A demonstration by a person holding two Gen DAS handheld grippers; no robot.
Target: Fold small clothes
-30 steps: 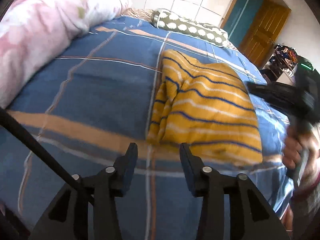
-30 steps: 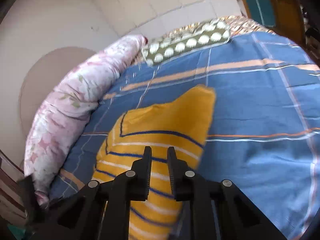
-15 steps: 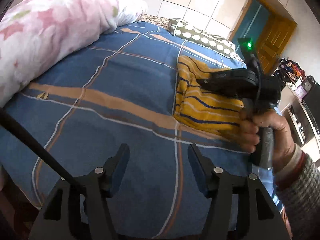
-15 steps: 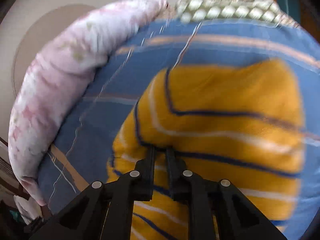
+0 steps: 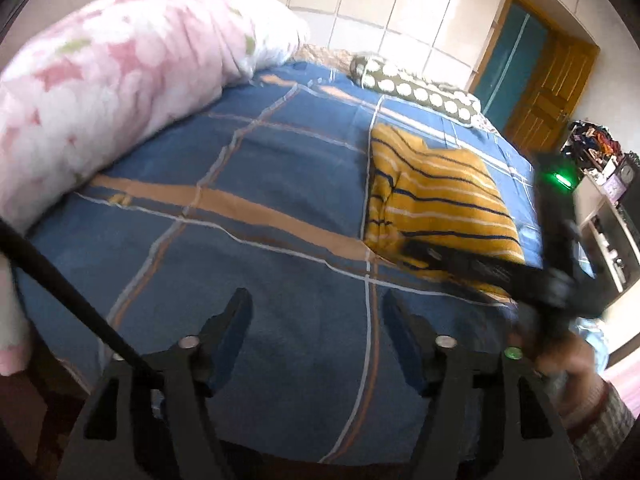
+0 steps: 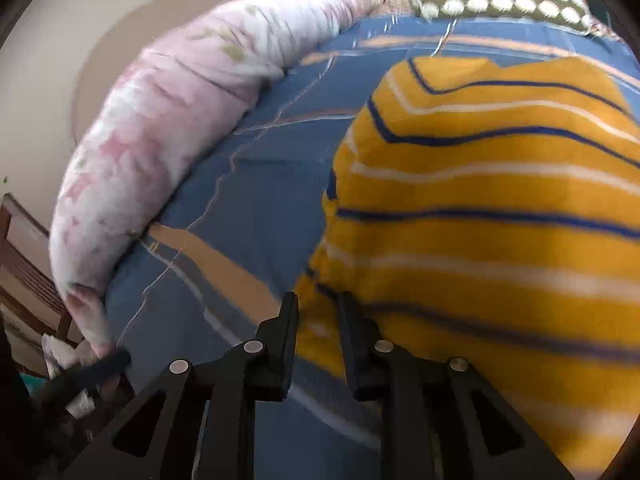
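Note:
A folded yellow garment (image 5: 436, 196) with blue and white stripes lies flat on the blue checked bedspread (image 5: 256, 168). In the right wrist view the yellow garment (image 6: 480, 208) fills the right half. My right gripper (image 6: 318, 312) is at its near left corner. Its jaws are narrow and opening, with the corner's fabric showing in the gap, not pinched. The left wrist view shows that right gripper (image 5: 404, 246) lying low across the garment's near edge, held by a hand (image 5: 560, 364). My left gripper (image 5: 316, 320) hovers over bare bedspread short of the garment, jaws opening with nothing between them.
A rolled pink floral duvet (image 5: 112, 108) runs along the bed's left side. A green spotted pillow (image 5: 412, 88) lies at the head. A wooden door (image 5: 548, 92) and a cluttered shelf (image 5: 592, 152) are at the right. A black cable (image 5: 60, 280) crosses the lower left.
My left gripper drew back from the garment and its jaws spread wider. My right gripper came down over the garment to its near left corner and its jaws parted a little.

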